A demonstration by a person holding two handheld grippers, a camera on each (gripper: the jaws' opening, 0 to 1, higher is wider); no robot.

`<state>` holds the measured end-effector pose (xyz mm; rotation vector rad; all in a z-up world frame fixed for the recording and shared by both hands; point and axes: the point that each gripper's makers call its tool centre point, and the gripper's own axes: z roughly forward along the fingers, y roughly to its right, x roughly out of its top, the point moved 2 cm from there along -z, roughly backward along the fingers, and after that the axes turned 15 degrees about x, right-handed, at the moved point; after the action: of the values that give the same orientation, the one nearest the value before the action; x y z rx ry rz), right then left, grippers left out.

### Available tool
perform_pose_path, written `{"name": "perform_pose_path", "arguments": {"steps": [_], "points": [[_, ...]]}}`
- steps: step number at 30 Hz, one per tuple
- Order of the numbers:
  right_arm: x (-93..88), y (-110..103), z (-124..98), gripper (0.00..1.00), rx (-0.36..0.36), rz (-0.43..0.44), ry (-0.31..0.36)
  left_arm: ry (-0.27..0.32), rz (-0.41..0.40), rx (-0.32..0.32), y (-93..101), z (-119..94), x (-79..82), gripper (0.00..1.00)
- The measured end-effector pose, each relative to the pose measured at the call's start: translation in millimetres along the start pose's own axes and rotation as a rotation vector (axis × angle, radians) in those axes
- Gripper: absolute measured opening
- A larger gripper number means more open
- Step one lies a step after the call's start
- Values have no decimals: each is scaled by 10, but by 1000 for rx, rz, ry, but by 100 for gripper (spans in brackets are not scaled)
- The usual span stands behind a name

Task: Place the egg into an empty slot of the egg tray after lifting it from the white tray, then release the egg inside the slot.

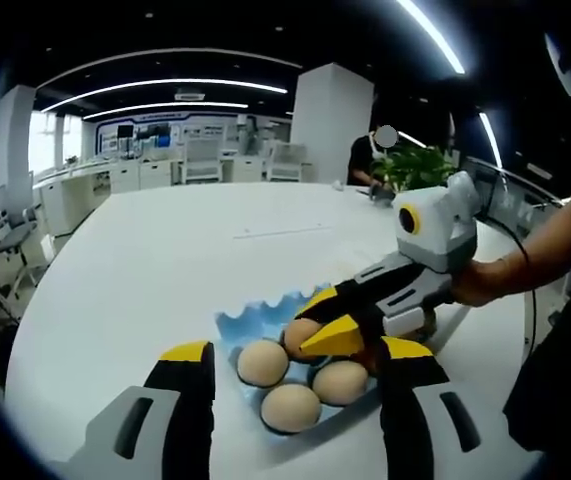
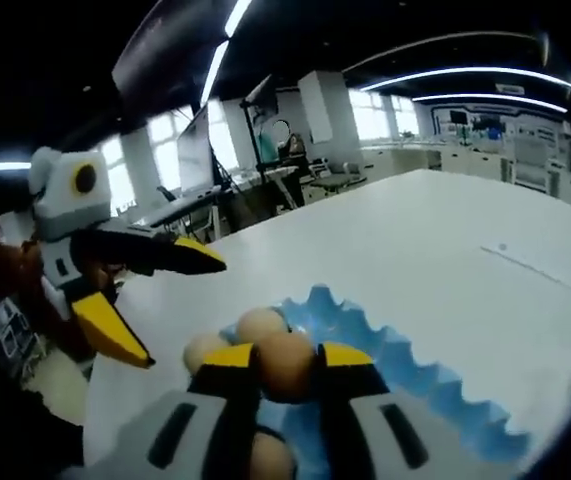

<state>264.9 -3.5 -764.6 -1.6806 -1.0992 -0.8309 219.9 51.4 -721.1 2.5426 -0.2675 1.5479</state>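
I see the blue egg tray (image 1: 255, 322) on the white worktop (image 1: 165, 270), holding three loose eggs (image 1: 291, 407). My right tool (image 2: 287, 365) pinches a fourth egg (image 2: 285, 368) over the tray at 6 o'clock. My left tool (image 1: 295, 375) stands spread. No readable writing; the tray's near edge is cut off.

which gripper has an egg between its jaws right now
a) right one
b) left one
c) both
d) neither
a: in the right gripper view the right gripper has its yellow-tipped jaws closed on a brown egg over the blue egg tray, while the left gripper hangs open beside it with nothing in it.
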Motion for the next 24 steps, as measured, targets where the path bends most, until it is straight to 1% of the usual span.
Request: {"name": "perform_pose_path", "arguments": {"steps": [1, 2, 4, 10, 12, 14, 17, 19, 24], "points": [[12, 13, -31, 22, -7, 1, 15, 0, 3, 1, -1, 1, 0, 65], [9, 7, -36, 22, -5, 0, 17, -1, 19, 6, -11, 5, -5, 65], [6, -3, -31, 22, -4, -2, 20, -1, 20, 3, 0, 4, -5, 64], [1, -20, -36, 23, -7, -11, 14, 1, 17, 1, 22, -6, 1, 64], [-17, -33, -65, 23, -13, -31, 7, 3, 20, 1, 26, -10, 5, 64], [11, -58, -146, 23, -25, -59, 34, 5, 20, 2, 26, -13, 12, 64], [50, -88, -328, 23, -49, -46, 83, 6, 16, 5, 19, -12, 14, 64], [55, -59, -460, 23, -84, -36, 112, 6, 18, 5, 17, -9, 15, 64], [-5, 16, -737, 22, -146, 2, 135, 5, 20, 0, 30, 2, 18, 64]]}}
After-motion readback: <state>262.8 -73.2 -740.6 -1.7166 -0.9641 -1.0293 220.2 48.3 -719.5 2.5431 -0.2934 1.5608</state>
